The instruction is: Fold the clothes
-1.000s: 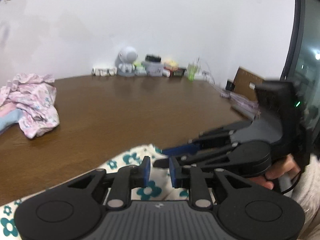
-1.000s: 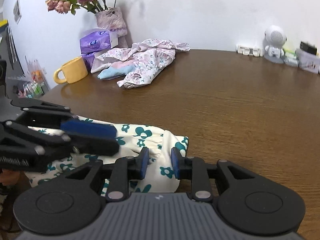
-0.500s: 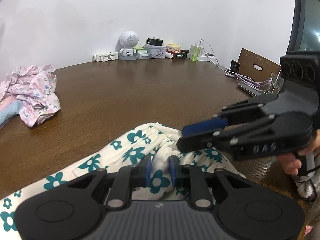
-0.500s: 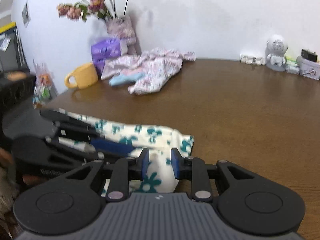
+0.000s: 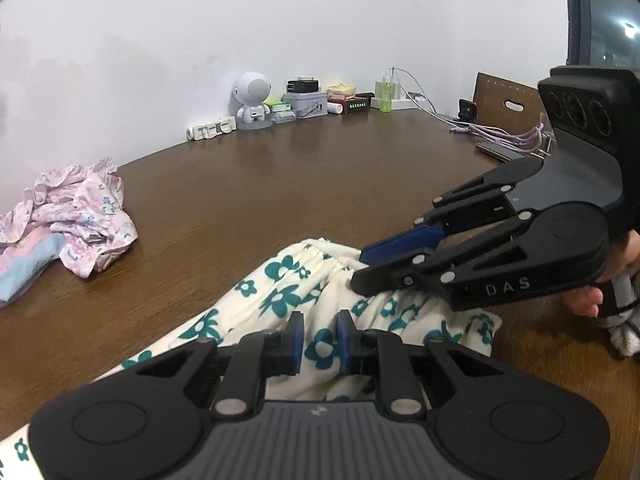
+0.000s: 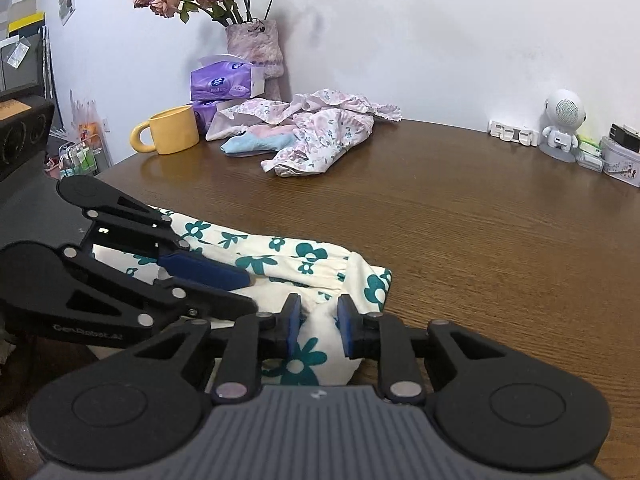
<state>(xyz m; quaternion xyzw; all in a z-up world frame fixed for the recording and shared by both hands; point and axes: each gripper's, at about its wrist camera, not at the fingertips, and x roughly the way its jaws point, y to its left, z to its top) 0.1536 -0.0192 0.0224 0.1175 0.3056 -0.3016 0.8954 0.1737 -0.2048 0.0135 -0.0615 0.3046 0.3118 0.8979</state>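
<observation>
A cream garment with teal flowers (image 5: 280, 292) lies bunched on the brown table (image 5: 280, 192) near its front edge. My left gripper (image 5: 319, 338) is shut on a fold of it, with cloth filling the narrow gap between the blue pads. Just to its right, my right gripper (image 5: 360, 268) bites the gathered hem from the side. In the right wrist view the same garment (image 6: 280, 252) runs off to the left, and my right gripper (image 6: 318, 330) pinches a bulge of cloth at its end. My left gripper (image 6: 246, 292) reaches in from the left onto the cloth.
A pile of pink floral clothes (image 6: 320, 136) lies at the back left, beside a yellow mug (image 6: 172, 130), purple tissue packs (image 6: 224, 80) and a vase (image 6: 256, 48). A white robot figure (image 5: 252, 100) and small boxes line the wall. Cables and a phone (image 5: 500, 148) lie far right.
Both grippers have come down and forward with the floral garment, which now lies further onto the table. The right gripper sits further right of the left one.
</observation>
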